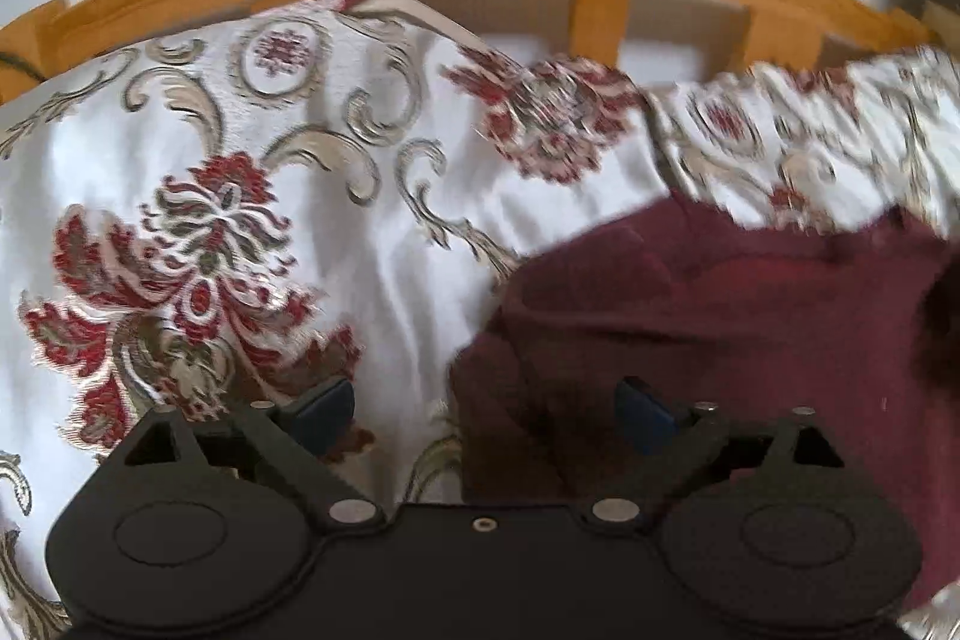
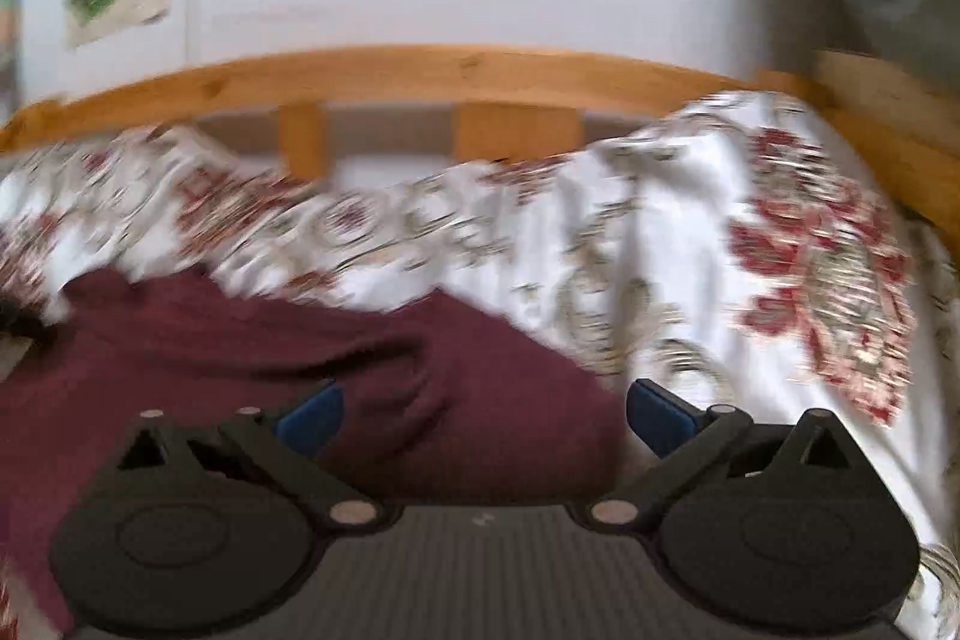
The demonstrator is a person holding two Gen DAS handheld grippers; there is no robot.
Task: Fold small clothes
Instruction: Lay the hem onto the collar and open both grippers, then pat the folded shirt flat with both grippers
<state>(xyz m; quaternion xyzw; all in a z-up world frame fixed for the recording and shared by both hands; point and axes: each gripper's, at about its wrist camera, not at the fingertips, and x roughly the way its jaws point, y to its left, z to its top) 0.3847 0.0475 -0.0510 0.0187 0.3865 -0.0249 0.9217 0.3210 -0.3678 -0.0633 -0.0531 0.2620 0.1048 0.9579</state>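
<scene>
While over maroon garment [image 1: 720, 316], left gripper [image 1: 483, 415] and right gripper [image 2: 483, 415] gape wide, seemingly empty (frames blurred).

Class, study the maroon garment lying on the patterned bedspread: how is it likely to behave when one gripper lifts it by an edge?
The maroon garment already lies in soft creases, so it will probably droop rather than hold shape. It looks like thin fabric, so likely light. The bedspread under it looks smooth and shiny, so a push may slide or bunch it. Both the left gripper and right gripper are open.

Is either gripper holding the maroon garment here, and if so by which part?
Nothing is held. The left gripper and right gripper are both open above the maroon garment on the bedspread.
</scene>
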